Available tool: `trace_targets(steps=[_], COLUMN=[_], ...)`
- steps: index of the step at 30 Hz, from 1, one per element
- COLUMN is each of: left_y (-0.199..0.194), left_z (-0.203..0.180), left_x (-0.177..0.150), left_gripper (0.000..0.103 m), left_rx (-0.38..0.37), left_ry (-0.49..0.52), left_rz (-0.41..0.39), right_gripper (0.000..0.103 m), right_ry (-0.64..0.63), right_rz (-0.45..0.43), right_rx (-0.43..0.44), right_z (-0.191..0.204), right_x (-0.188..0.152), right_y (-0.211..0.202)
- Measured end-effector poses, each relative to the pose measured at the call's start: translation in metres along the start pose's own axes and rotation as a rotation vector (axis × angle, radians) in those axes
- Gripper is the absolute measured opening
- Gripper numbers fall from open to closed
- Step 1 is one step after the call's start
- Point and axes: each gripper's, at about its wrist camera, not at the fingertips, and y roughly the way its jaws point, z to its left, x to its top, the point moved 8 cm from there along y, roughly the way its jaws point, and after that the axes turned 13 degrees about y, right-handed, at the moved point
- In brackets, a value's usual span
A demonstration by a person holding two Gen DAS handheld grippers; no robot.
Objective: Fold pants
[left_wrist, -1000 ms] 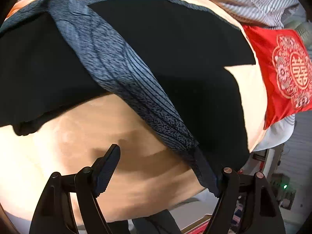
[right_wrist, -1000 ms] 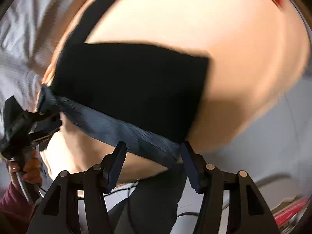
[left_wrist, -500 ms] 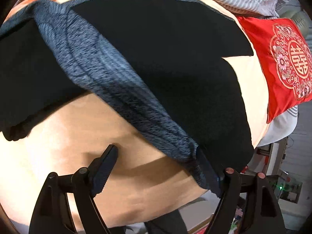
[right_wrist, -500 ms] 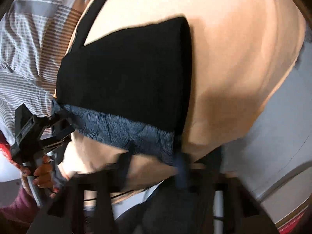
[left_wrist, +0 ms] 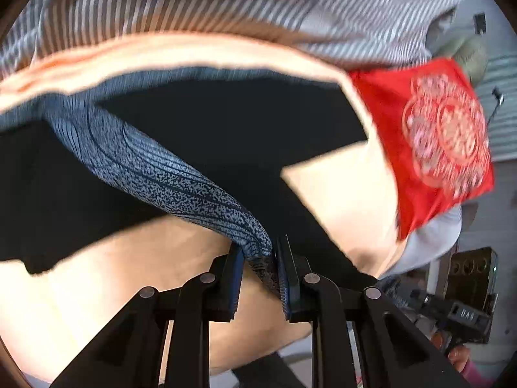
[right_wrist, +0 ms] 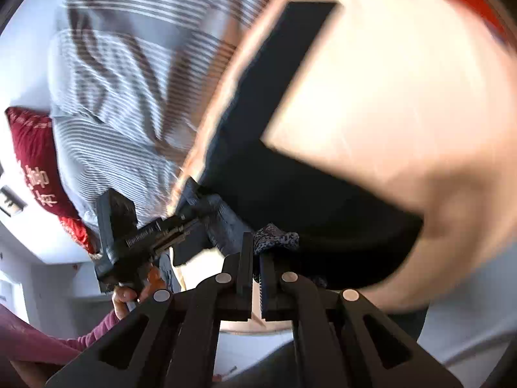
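Note:
Black pants (left_wrist: 226,123) with a blue-grey patterned waistband (left_wrist: 155,168) lie on a peach sheet (left_wrist: 342,190). My left gripper (left_wrist: 258,255) is shut on one end of the waistband, which is lifted off the sheet. In the right wrist view the pants (right_wrist: 290,174) run away up the sheet, one leg reaching the top. My right gripper (right_wrist: 256,252) is shut on the other waistband end (right_wrist: 274,237). The left gripper (right_wrist: 142,236) shows there at lower left, close by, also holding the waistband.
A striped grey duvet (left_wrist: 258,3) lies beyond the sheet, also in the right wrist view (right_wrist: 129,97). A red embroidered cushion (left_wrist: 439,142) lies at the right, a dark red one (right_wrist: 38,168) at far left. The sheet's near edge (right_wrist: 420,291) drops to a pale floor.
Both grippers were open around the waistband ends; now both have shut on them. The two grippers have come closer together and the waistband is lifted. The views have tilted toward the duvet.

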Motion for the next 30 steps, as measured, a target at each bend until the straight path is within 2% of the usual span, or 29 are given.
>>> trace_targets(steps=[3, 6, 9, 13, 15, 18, 20, 21, 22, 23, 24, 26, 30], left_y=[-0.004, -0.004, 0.003, 0.014, 0.011, 0.011, 0.017, 0.024, 0.030, 0.035, 0.043, 0.056, 0.074], left_z=[-0.002, 0.000, 0.010, 0.031, 0.039, 0.049, 0.057, 0.061, 0.063, 0.066, 0.068, 0.076, 0.083], left_x=[0.041, 0.084, 0.129, 0.168, 0.175, 0.170, 0.156, 0.144, 0.136, 0.126, 0.115, 0.090, 0.066], left_gripper=[0.021, 0.021, 0.021, 0.021, 0.022, 0.022, 0.022, 0.022, 0.022, 0.022, 0.022, 0.022, 0.022], left_rx=[0.014, 0.059, 0.105, 0.245, 0.282, 0.344, 0.399, 0.429, 0.441, 0.449, 0.459, 0.469, 0.478], left_ry=[-0.009, 0.011, 0.011, -0.009, -0.027, -0.028, -0.013, -0.007, -0.007, -0.009, -0.016, -0.045, -0.096], left_rz=[-0.032, -0.077, -0.120, -0.135, -0.151, -0.139, -0.097, -0.062, -0.037, -0.012, 0.018, 0.066, 0.103], right_gripper=[0.003, 0.003, 0.003, 0.003, 0.003, 0.008, 0.012, 0.022, 0.040, 0.046, 0.059, 0.061, 0.060], right_ry=[-0.085, -0.137, -0.136, -0.104, -0.121, -0.146, -0.152, -0.155, -0.168, -0.200, -0.229, -0.313, -0.396], right_rz=[-0.012, -0.032, -0.042, -0.010, -0.001, 0.003, 0.006, 0.009, 0.004, -0.020, -0.039, -0.067, 0.019], right_rx=[0.006, 0.008, -0.016, -0.119, -0.189, -0.269, -0.332, -0.356, -0.375, -0.381, -0.388, -0.426, -0.514], right_z=[0.035, 0.062, 0.074, 0.067, 0.062, 0.057, 0.054, 0.055, 0.055, 0.061, 0.066, 0.073, 0.059], right_x=[0.049, 0.111, 0.169, 0.242, 0.269, 0.294, 0.308, 0.314, 0.318, 0.320, 0.321, 0.321, 0.309], right_y=[-0.010, -0.011, 0.003, 0.044, 0.064, 0.086, 0.098, 0.101, 0.101, 0.096, 0.091, 0.081, 0.087])
